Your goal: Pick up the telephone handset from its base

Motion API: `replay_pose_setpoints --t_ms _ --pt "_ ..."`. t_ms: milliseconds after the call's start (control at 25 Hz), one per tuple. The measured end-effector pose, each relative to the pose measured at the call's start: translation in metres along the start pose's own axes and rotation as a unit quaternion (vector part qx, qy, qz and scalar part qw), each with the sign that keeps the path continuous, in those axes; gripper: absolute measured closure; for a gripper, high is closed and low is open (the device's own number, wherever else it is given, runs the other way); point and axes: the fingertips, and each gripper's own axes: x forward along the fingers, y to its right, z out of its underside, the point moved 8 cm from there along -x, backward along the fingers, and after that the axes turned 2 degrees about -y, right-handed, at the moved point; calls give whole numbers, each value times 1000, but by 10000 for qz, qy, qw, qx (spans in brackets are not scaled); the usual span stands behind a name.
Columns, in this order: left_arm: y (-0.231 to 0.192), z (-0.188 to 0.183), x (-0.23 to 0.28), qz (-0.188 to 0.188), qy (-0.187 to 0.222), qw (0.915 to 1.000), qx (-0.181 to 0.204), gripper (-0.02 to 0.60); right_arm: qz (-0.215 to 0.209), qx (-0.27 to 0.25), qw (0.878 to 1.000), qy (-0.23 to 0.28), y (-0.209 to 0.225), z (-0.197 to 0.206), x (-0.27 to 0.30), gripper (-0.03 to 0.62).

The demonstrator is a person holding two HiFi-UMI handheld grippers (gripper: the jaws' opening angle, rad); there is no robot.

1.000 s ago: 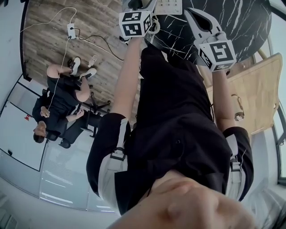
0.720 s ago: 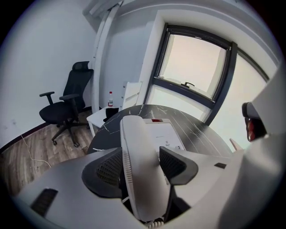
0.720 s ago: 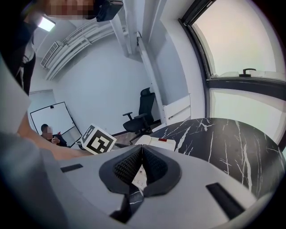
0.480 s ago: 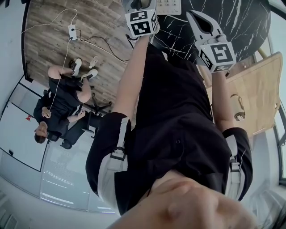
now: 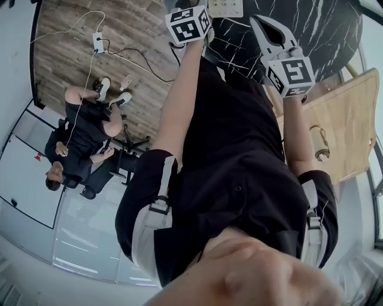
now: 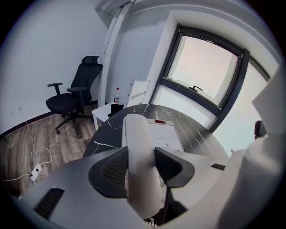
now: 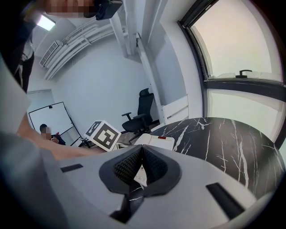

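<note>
The white telephone handset (image 6: 138,147) lies on its white base (image 6: 165,136) on the black marble table (image 6: 196,134). My left gripper (image 6: 141,167) straddles the handset; its jaws are closing and both dark pads meet the handset's sides. In the head view only the left gripper's marker cube (image 5: 188,24) shows, beside the base (image 5: 225,7) at the top edge. My right gripper (image 7: 142,156) hovers over the table to the right of the phone, shut, with its pads together and nothing held. The right gripper (image 5: 266,27) also shows in the head view.
A black office chair (image 6: 71,100) stands on the wood floor beyond the round table. A seated person (image 5: 84,137) and a power strip (image 5: 96,40) with cables are on the floor side. A light wooden surface (image 5: 344,125) sits beside the table.
In the head view the left gripper's cube has shifted up and right toward the phone and turned. The right gripper has stayed put.
</note>
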Motion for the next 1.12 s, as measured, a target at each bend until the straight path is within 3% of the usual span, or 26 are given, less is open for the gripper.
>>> replay_pose_setpoints --t_ms 560,1120 --pt "5 4 -32 130 159 9997 133 383 99 50 9999 132 -7 6 -13 565" --pt "18 -23 -125 865 1059 9901 311 383 433 -57 9969 656 -44 -4 -42 565"
